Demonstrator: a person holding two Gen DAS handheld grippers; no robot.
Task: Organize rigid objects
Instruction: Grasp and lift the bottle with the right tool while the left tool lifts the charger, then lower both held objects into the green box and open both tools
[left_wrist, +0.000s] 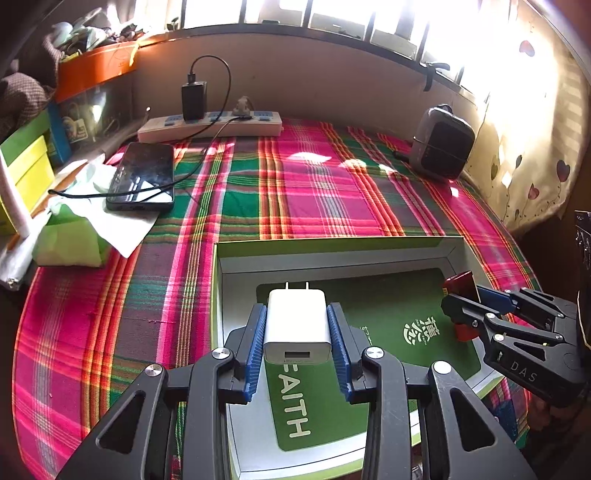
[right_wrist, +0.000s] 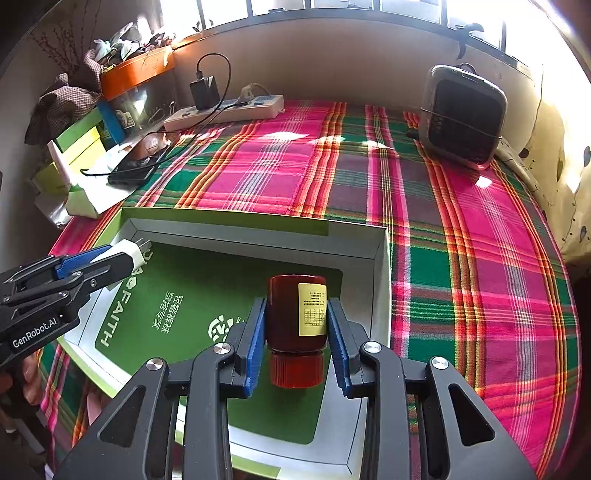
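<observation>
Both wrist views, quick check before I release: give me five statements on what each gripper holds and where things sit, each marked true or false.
1. The left gripper is clamped on a white USB charger. True.
2. The right gripper holds a blue bottle. False: it holds a dark red bottle with a yellow label.
3. Both held items are over the open box with the green insert. True.
4. The phone lies inside the box. False: it lies on the plaid cloth, far left, with a cable across it.
5. The power strip has nothing plugged in. False: a black adapter stands in it.
</observation>
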